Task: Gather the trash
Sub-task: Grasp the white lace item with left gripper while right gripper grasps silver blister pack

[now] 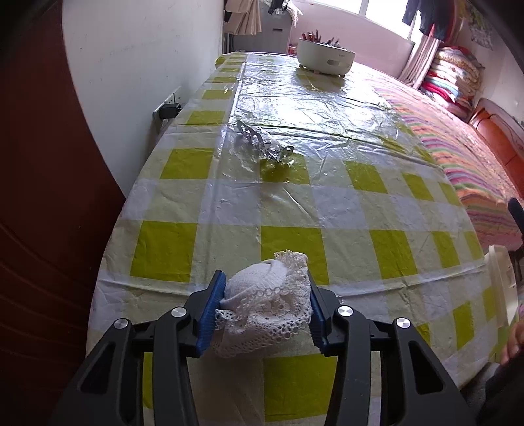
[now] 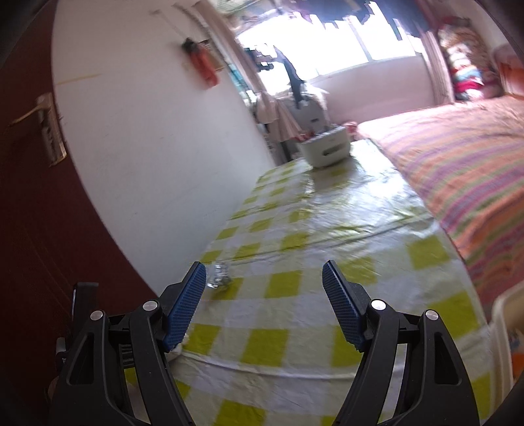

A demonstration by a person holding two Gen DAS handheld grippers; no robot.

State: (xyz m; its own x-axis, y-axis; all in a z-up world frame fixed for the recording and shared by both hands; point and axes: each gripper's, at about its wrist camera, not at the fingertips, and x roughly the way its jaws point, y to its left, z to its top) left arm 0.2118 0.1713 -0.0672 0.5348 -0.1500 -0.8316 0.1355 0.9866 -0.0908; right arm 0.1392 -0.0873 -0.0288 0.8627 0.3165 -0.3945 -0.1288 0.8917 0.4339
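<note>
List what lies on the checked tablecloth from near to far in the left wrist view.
White lace bundle between the left gripper pads → crumpled silver foil wrapper → white round appliance at the far end.

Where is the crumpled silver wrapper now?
The silver wrapper lies on the checked tablecloth toward the wall side, ahead of the left hand-held gripper; in the right wrist view it sits near the left fingertip.

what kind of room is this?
Looks like a bedroom in a home, doubling as a living space. A bed with a striped blanket runs beside the table with the green checked cloth, folded quilts are stacked by the window, and clothes hang above.
</note>
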